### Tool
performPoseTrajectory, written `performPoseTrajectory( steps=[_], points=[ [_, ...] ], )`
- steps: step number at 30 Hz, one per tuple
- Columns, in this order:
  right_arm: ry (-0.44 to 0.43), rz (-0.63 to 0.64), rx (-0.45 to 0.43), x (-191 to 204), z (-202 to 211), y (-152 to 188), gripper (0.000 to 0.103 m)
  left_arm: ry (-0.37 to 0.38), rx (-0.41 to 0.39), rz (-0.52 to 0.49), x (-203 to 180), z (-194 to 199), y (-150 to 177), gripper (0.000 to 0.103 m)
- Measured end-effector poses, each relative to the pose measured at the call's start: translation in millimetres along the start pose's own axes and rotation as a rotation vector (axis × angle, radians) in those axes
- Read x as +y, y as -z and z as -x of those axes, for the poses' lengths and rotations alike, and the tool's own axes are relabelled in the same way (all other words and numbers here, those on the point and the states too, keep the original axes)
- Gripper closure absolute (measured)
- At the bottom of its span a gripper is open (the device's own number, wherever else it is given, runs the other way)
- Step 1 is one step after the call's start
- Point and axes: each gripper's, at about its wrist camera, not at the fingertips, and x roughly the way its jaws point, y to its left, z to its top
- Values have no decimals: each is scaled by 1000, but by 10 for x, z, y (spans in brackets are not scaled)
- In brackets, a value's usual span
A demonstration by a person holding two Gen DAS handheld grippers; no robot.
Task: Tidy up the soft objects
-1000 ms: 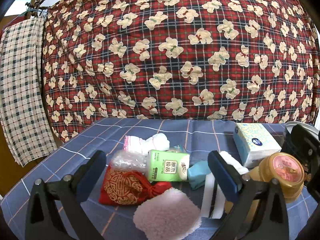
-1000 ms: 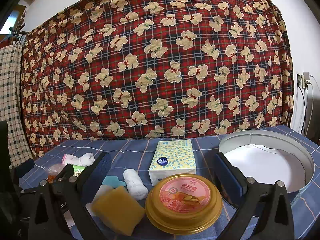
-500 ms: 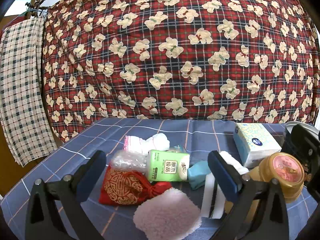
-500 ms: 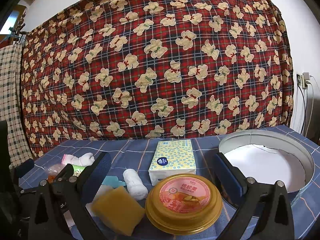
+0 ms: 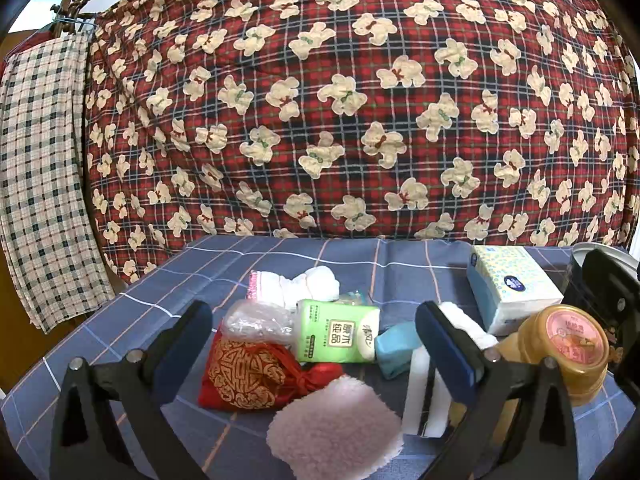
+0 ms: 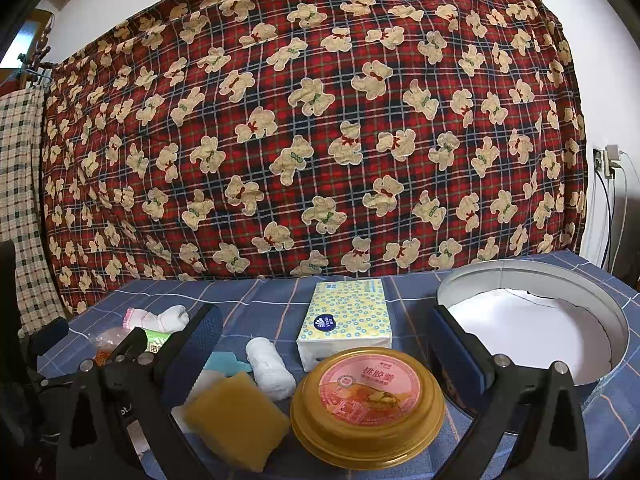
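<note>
My left gripper [image 5: 312, 344] stands open above a cluster of soft things: a red embroidered pouch [image 5: 244, 376], a fluffy pink pad [image 5: 336, 428], a green tissue pack [image 5: 338, 336], a clear plastic bag [image 5: 256, 318], rolled white socks [image 5: 296, 286] and a teal piece [image 5: 396, 348]. A white sponge [image 5: 420, 396] lies by its right finger. My right gripper [image 6: 324, 344] is open over a gold-lidded tub [image 6: 368, 400], with a yellow sponge [image 6: 236, 420], a white roll [image 6: 268, 368] and a boxed tissue pack [image 6: 348, 320] around it. Nothing is held.
A round grey bin [image 6: 532, 280] with a white inside stands at the right on the blue checked tablecloth [image 6: 260, 300]. A red bear-print quilt [image 6: 320, 120] hangs behind the table. A checked cloth [image 5: 36, 180] hangs at the left.
</note>
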Motion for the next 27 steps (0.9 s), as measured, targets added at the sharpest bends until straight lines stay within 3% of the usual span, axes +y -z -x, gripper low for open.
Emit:
performPoseTrajectory(
  steps=[16,27],
  points=[
    [-5,10,-3,-14,18,-7,1,-6,27,35,122,51,62,0],
    [-114,84,47,-41,87,90,2,-29,101,56,524,241,208,0]
  ],
)
